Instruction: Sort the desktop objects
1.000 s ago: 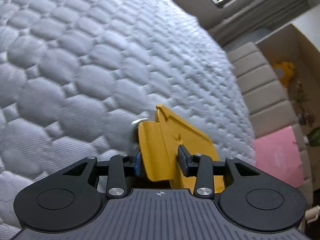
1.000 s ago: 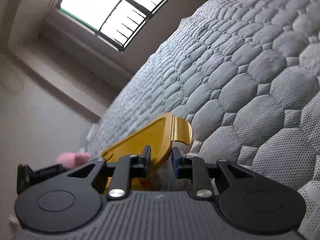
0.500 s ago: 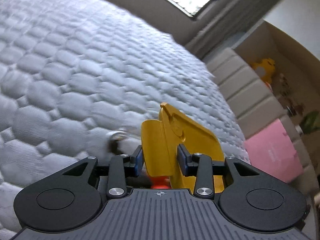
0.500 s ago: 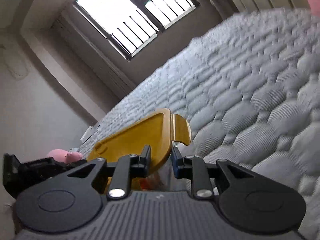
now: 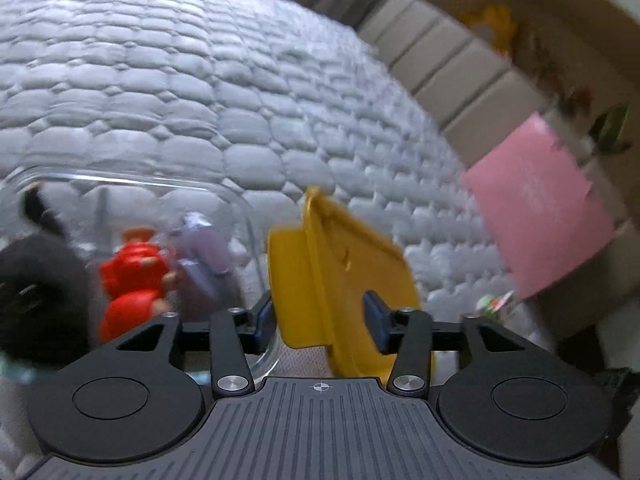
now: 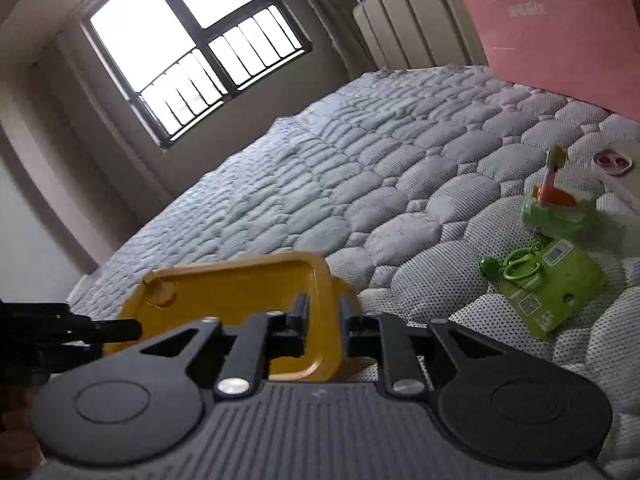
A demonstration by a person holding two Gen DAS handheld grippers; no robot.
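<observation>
The left tongs [image 5: 320, 316] straddle the flap of a yellow lid [image 5: 344, 280] above the quilted mattress [image 5: 200, 100]. Left of the lid, a clear container [image 5: 240, 216] holds a blurred red figure [image 5: 132, 276]. Right of the lid leans a pink board [image 5: 540, 212].

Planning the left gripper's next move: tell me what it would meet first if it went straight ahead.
The left gripper has the yellow lid between its fingers, so that comes first. Past it lies the quilted mattress, though depth is unclear in the blur.

The left gripper [image 5: 320, 316] and right gripper [image 6: 323, 326] are showing ribbed grey bodies, black rounded arms with silver screws, and dark blue pads [image 5: 264, 316] on the left.
</observation>
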